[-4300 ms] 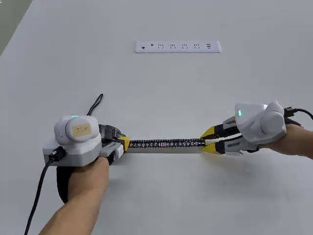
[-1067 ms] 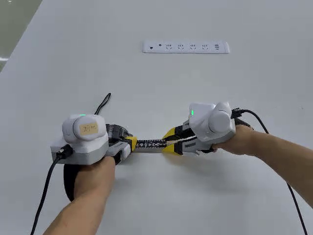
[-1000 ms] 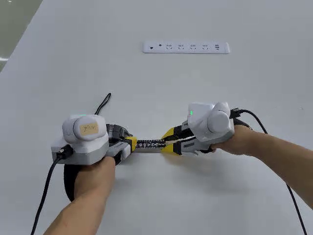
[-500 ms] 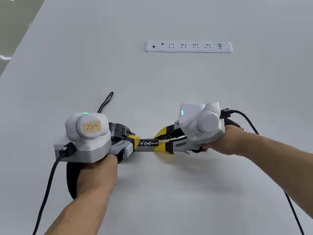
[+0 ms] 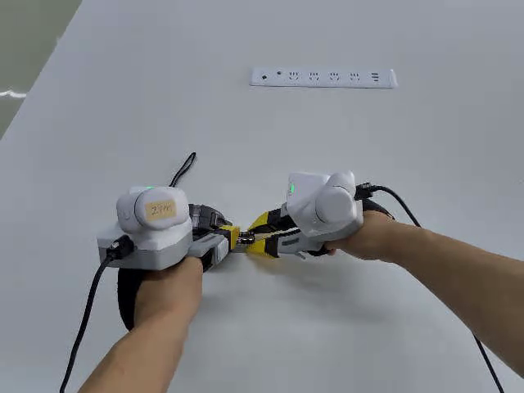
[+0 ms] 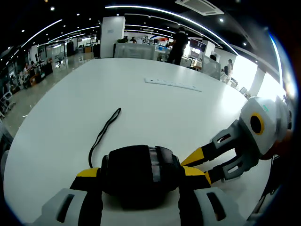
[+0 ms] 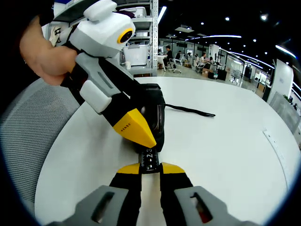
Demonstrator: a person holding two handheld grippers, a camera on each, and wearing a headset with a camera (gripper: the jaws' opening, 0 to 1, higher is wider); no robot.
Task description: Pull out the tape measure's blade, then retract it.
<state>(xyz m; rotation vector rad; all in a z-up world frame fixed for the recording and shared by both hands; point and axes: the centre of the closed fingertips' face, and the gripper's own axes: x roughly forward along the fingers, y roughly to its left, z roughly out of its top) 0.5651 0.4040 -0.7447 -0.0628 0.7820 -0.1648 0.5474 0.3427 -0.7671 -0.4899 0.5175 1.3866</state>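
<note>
Presently, entries run from the tools outward.

**Right tool** [image 7: 149,168]: clenched on the end of the blade [image 7: 148,159]. The jaws pinch it from either side, and printed numerals show just beyond the yellow tips.

**Left tool** [image 6: 141,175]: clenched on the tape measure case [image 6: 138,162]. One yellow-tipped jaw sits on each flank of the black body, and the case is held low over the surface [image 5: 352,327].

**Relation of the tools:** they face one another, tip toward tip and very near. Whether the tips touch cannot be told. Only a short stub of blade bridges the case mouth and the right tool.

**Wrist strap** [image 6: 106,132]: black and slack. It trails from the case across the surface, away from the person.

**Power strip** [image 5: 323,78]: white, at the far side of the surface, well apart from the work.

**Step in hand (judged):** this looks like the retraction, close to its end, since the blade is almost wholly housed.

**Next move (judged):**
- The right tool carries the blade's end over the last short stretch to the case mouth, keeping it in line with the slot.
- It loosens only once the end is seated there, so the spring cannot snap the blade home.
- The left tool holds the case steady and level throughout.
</note>
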